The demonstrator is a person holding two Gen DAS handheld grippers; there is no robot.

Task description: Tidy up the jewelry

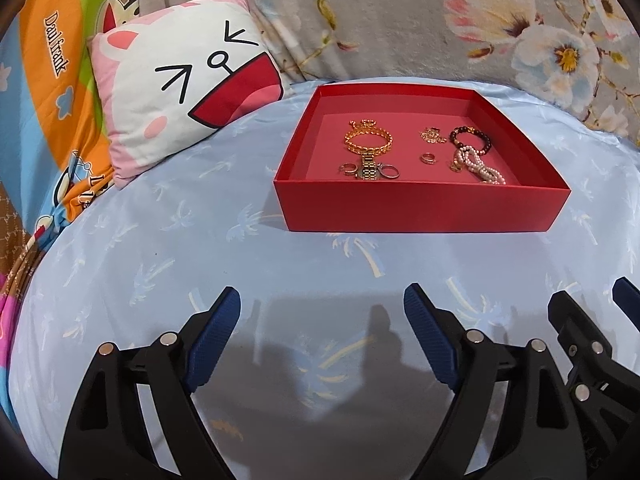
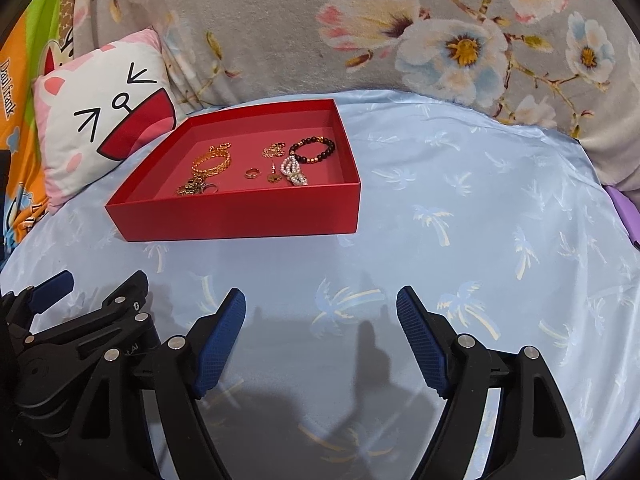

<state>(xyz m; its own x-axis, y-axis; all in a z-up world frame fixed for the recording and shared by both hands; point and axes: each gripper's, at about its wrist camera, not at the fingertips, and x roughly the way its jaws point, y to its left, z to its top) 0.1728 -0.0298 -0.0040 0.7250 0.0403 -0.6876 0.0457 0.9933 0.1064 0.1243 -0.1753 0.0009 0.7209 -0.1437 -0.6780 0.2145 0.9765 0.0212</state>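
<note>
A shallow red box [image 1: 420, 208] [image 2: 240, 216] sits on the light blue bedsheet. It holds a gold chain bracelet [image 1: 368, 140] [image 2: 212, 162], a gold watch band [image 1: 368, 168], several rings [image 1: 390, 172] [image 2: 252, 174], a small gold chain [image 1: 432, 135] [image 2: 274, 150], a dark bead bracelet [image 1: 470, 140] [image 2: 314, 150] and a pearl bracelet [image 1: 482, 166] [image 2: 294, 172]. My left gripper [image 1: 322, 308] is open and empty, hovering in front of the box. My right gripper [image 2: 320, 308] is open and empty, to the right of the left one.
A cartoon-face pillow [image 1: 180, 96] [image 2: 100, 116] lies left of the box. A grey floral blanket [image 1: 400, 20] [image 2: 360, 32] rises behind it. Colourful bedding [image 1: 44, 100] is at the far left. A purple item [image 2: 628, 216] peeks in at the right edge.
</note>
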